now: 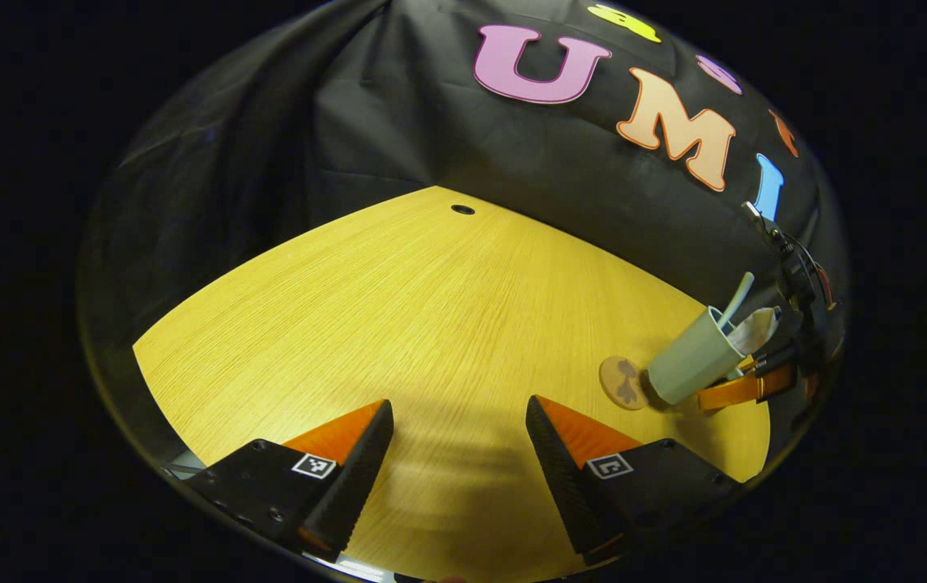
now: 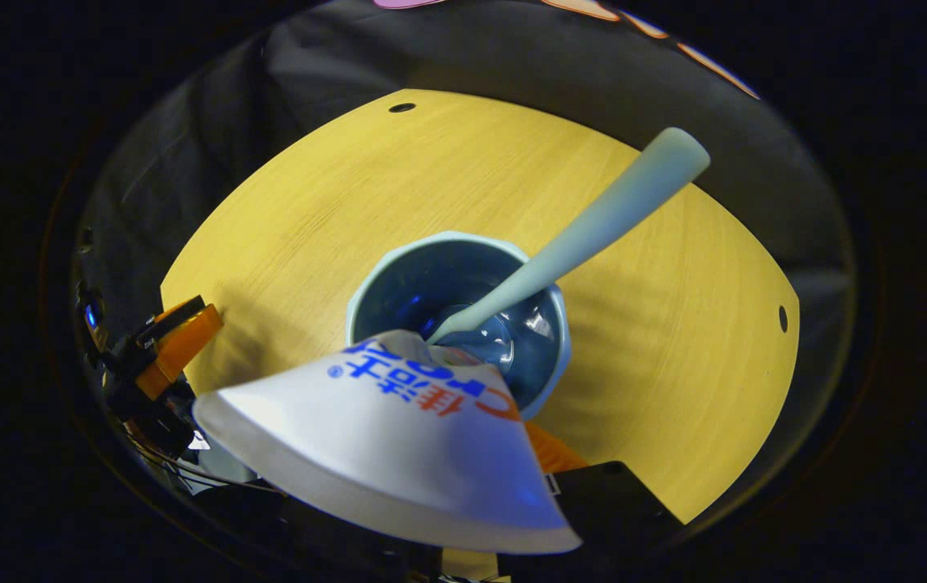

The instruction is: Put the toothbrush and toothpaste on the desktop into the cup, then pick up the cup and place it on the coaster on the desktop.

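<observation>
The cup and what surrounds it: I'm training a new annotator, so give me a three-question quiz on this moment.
1. True or false: the toothbrush is already standing in the cup.
2. Where does the coaster lie relative to the cup in the left gripper view? A) under the cup B) beside the cup's base on the desktop C) inside the cup
3. Fill in: the left gripper has its fingers ____ with nothing between them.

Key: 1 true. 2 B. 3 open. The toothpaste tube also sits in the cup, and the right gripper is at the cup's side.
</observation>
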Tool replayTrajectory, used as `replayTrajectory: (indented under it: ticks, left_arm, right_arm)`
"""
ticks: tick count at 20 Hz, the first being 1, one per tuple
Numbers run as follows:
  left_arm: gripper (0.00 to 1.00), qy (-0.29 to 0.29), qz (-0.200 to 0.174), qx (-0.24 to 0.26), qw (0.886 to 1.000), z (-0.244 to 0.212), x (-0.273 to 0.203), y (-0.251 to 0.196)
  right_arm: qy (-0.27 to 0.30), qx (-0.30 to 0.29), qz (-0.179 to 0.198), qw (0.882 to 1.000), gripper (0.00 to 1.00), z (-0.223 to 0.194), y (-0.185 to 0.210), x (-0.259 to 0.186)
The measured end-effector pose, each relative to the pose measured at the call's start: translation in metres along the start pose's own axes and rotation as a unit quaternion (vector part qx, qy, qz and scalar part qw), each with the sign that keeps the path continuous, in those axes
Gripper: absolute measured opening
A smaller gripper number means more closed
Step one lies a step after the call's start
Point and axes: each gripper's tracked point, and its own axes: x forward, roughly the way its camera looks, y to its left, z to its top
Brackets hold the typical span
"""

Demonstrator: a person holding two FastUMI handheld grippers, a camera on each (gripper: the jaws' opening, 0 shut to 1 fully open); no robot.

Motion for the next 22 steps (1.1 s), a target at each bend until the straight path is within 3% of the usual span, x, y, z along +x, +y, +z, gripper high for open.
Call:
replayTrajectory:
  ticks: [11,15,19,21,22]
  left_arm:
    - [0.95,0.012,0.026,-0.014,1.000,0.002,-0.006,0.035]
    - [0.96,0.018,0.012,-0.010,1.000,0.000,-0.007,0.033]
    - [0.95,0.029,-0.013,-0.004,0.999,0.000,-0.014,0.028]
    - [0.95,0.035,-0.024,0.013,0.999,-0.003,-0.015,0.027]
    - [0.95,0.036,-0.031,0.023,0.999,-0.003,-0.016,0.025]
  right_arm:
    - [0.018,-0.024,-0.005,1.000,0.52,0.014,0.029,0.020]
    - [0.016,-0.019,-0.005,1.000,0.52,0.013,0.029,0.020]
    - [-0.014,-0.011,0.021,1.000,0.53,0.019,0.040,0.000]
    - [-0.036,-0.001,0.024,0.999,1.00,0.028,0.039,-0.015]
    - [-0.050,0.007,0.024,0.998,0.95,0.030,0.037,-0.022]
